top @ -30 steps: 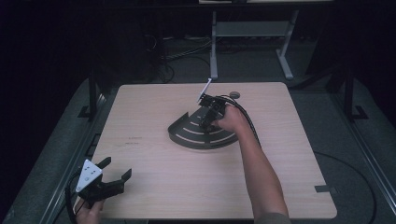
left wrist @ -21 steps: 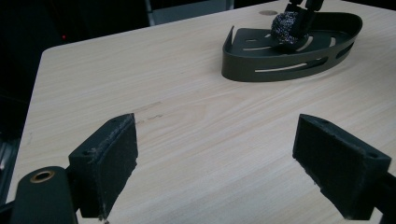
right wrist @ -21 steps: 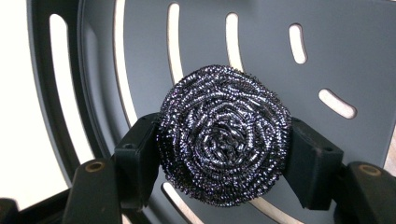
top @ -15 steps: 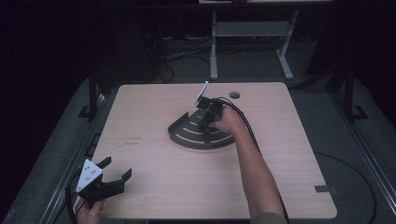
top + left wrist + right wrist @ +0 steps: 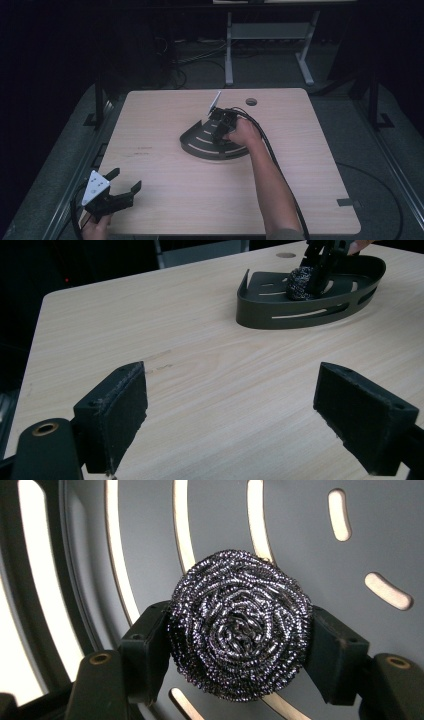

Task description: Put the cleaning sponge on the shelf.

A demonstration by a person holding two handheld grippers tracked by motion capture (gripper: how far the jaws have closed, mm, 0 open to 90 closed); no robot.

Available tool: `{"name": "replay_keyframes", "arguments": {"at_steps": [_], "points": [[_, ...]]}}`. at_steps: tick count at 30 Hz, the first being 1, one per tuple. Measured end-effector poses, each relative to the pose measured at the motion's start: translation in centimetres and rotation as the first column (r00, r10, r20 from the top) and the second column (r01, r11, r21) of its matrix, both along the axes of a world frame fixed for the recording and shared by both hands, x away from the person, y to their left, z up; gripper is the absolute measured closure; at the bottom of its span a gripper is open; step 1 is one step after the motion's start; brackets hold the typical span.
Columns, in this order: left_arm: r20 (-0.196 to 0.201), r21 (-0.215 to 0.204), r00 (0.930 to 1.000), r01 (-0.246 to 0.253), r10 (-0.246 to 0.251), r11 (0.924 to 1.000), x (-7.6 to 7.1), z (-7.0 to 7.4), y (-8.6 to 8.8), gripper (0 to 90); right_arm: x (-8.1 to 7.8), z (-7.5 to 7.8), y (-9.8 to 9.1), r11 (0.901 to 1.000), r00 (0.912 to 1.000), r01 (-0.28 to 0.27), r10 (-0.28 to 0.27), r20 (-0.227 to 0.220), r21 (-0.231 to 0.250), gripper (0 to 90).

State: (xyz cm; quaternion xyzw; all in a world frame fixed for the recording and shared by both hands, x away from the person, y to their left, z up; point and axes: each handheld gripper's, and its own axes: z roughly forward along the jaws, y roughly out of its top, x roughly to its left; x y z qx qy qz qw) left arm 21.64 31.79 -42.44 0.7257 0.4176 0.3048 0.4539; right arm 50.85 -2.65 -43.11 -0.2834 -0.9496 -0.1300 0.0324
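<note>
Right gripper jaws eased | round coiled-wire scourer | slotted tray

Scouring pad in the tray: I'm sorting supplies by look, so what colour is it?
Dark silvery metal, coiled into a spiral, the scouring pad shows best in the right gripper view.

A dim lab or studio: a bare wooden desk on dark carpet, loose cables trailing behind, metal stand legs at the back
</note>
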Motion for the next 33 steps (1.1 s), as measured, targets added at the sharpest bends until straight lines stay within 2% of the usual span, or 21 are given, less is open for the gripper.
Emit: {"name": "replay_keyframes", "arguments": {"at_steps": [5, 9, 11, 25, 33], "points": [[-0.001, -0.005, 1.0, -0.003, 0.003, 1.0, 0.0, 0.0, 0.2, 13.2, -0.1, -0.2, 0.0, 0.9999, 0.9999, 0.005, -0.005, 0.013, 0.011, 32.3], [-0.001, 0.001, 1.0, -0.001, 0.001, 1.0, 0.0, 0.0, 0.0, 13.2, -0.1, -0.3, -0.5, 0.9991, 0.9995, 0.029, -0.029, 0.013, 0.031, 29.2], [-0.002, 0.004, 1.0, 0.0, 0.0, 1.0, 0.0, 0.0, -0.1, 13.2, -0.2, -0.3, -0.6, 0.9991, 0.9994, 0.033, -0.033, 0.005, 0.026, 27.9], [-0.006, 0.0, 1.0, 0.003, -0.003, 1.0, 0.1, -0.1, -0.1, 13.2, -0.6, 1.3, -1.4, 0.9973, 0.9979, 0.059, -0.06, 0.025, 0.044, 18.9], [-0.002, 0.0, 1.0, 0.001, -0.001, 1.0, 0.0, 0.0, -0.1, 13.2, -1.0, 2.6, -2.1, 0.9964, 0.9971, 0.058, -0.061, 0.046, 0.062, 17.9]]}}
